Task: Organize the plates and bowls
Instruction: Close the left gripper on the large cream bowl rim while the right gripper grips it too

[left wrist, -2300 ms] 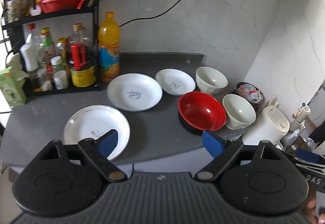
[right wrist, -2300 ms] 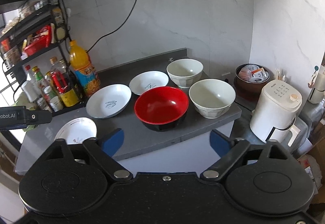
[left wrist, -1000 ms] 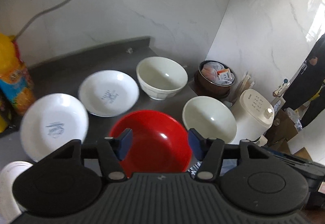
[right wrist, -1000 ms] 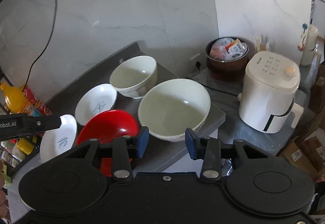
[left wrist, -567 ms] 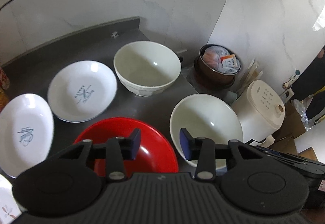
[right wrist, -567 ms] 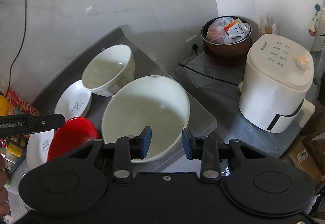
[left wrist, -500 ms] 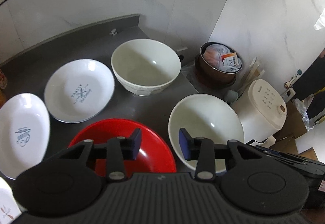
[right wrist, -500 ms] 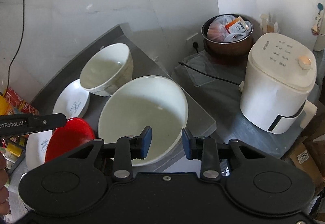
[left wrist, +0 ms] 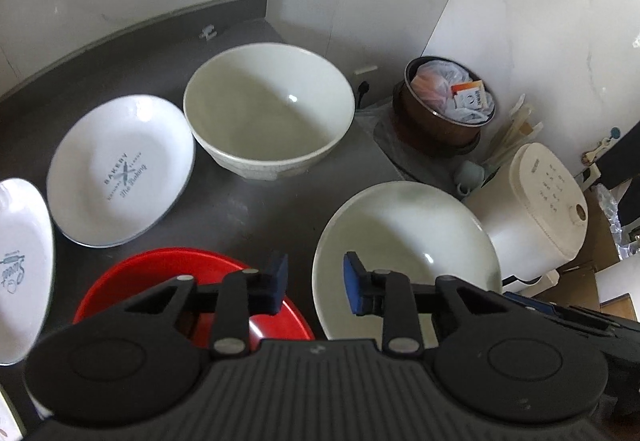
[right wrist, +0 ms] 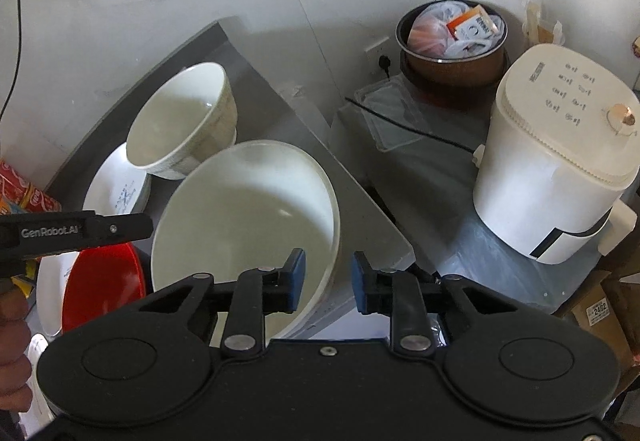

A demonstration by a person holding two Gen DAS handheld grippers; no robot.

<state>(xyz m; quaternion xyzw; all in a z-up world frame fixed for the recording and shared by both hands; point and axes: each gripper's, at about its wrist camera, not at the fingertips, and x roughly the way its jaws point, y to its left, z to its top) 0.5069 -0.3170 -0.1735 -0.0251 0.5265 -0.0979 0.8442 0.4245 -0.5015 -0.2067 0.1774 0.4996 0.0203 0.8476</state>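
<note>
While its blue-padded jaws stand part open with the rim of the near cream bowl (right wrist: 240, 225) between them, not yet pinched, the right gripper (right wrist: 326, 281) hangs at the counter (right wrist: 360, 217) corner. The left gripper (left wrist: 314, 283), likewise part open and empty, hovers over the gap between that bowl and the red bowl (left wrist: 160, 277) at its 9 o'clock. At 12 o'clock sits a second cream bowl (left wrist: 268, 109), with a printed white plate (left wrist: 120, 169) at 10 o'clock. A white appliance (right wrist: 560, 165) and a brown pot (right wrist: 452, 53) crowd the right gripper's 2 o'clock side.
</note>
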